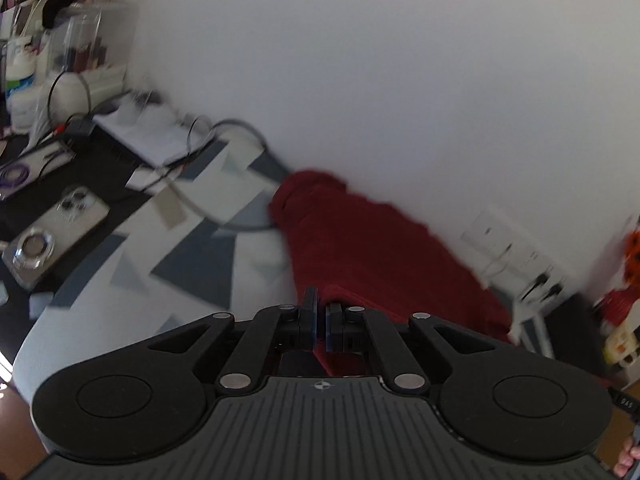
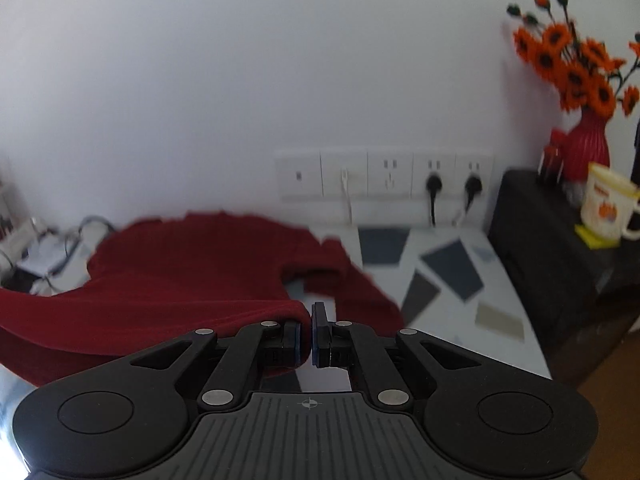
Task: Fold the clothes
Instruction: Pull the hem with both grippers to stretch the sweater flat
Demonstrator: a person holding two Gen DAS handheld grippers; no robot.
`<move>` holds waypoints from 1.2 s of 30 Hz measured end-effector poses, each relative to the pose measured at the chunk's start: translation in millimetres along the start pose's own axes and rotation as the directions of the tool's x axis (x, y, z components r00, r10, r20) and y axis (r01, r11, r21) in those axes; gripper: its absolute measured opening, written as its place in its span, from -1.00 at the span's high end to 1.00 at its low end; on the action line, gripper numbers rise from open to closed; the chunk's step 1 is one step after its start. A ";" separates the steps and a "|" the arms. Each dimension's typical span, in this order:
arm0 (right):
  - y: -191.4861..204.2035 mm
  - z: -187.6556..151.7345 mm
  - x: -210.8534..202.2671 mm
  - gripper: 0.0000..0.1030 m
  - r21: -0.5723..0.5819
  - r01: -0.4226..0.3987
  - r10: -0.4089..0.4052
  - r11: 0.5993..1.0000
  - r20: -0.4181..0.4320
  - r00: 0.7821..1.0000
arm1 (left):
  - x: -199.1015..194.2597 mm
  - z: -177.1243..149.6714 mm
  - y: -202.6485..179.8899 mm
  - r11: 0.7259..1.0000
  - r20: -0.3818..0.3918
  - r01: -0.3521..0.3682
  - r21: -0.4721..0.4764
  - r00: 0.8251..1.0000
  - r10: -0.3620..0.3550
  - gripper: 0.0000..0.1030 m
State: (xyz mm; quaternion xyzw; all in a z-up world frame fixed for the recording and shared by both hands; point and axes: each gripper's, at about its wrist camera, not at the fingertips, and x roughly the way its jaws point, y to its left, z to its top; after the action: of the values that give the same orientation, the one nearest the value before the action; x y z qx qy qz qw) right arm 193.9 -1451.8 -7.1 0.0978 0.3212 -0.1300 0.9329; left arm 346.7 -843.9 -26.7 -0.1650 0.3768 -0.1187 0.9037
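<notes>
A dark red garment (image 1: 360, 240) lies on the table with the grey-and-white patterned cloth (image 1: 192, 256), running back toward the white wall. My left gripper (image 1: 320, 320) is shut on a fold of it, with red cloth between the pads. In the right wrist view the same garment (image 2: 192, 264) spreads across the left half of the table. My right gripper (image 2: 306, 334) is shut on its near hem, which is lifted and stretched off to the left.
A phone (image 1: 56, 232), cables (image 1: 224, 140) and toiletry clutter (image 1: 52, 40) fill the left end. A wall socket strip (image 2: 384, 176) with plugs sits behind. A black cabinet (image 2: 560, 264) at the right holds a mug (image 2: 608, 204) and a red vase of orange flowers (image 2: 584, 92).
</notes>
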 end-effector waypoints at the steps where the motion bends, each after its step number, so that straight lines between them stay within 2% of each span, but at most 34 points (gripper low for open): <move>1: 5.1 -19.6 8.2 0.92 -0.020 0.008 -0.008 1.000 -0.037 0.999 | 7.9 -20.5 6.3 0.999 -0.038 -0.029 0.015 0.999 0.030 0.93; 4: 18.6 -70.7 18.9 0.92 -0.074 0.014 -0.023 0.997 -0.114 0.993 | 16.5 -68.7 18.1 0.995 -0.099 -0.079 0.054 0.992 0.084 0.93; 7: 22.5 -102.1 14.9 0.92 -0.115 0.008 -0.023 0.993 -0.135 0.991 | 10.8 -96.9 19.0 0.987 -0.093 -0.111 0.116 0.988 0.122 0.93; 17: 11.2 -146.8 -12.9 0.92 -0.067 -0.017 0.006 0.998 -0.149 0.989 | -9.8 -143.5 21.9 0.968 -0.106 -0.142 0.207 0.980 0.166 0.92; 24: 7.7 -175.5 -41.2 0.92 -0.046 -0.041 0.033 0.998 -0.170 0.985 | -32.3 -155.7 38.3 0.967 -0.147 -0.147 0.209 0.973 0.180 0.92; 27: 1.9 -185.7 -52.8 0.92 -0.019 -0.051 0.046 0.999 -0.188 0.981 | -44.5 -161.5 43.8 0.960 -0.154 -0.139 0.244 0.971 0.180 0.92; 36: -2.7 -233.6 -57.4 0.92 0.031 -0.030 0.038 0.999 -0.314 0.949 | -43.9 -210.6 53.2 0.947 -0.262 -0.148 0.284 0.939 0.225 0.91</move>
State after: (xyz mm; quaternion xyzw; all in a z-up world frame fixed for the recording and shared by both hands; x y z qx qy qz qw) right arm 15.4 -1381.9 -152.3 0.1350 0.4621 -0.1008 0.8707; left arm 169.6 -824.1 -158.5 0.0108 0.5008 -0.1031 0.8594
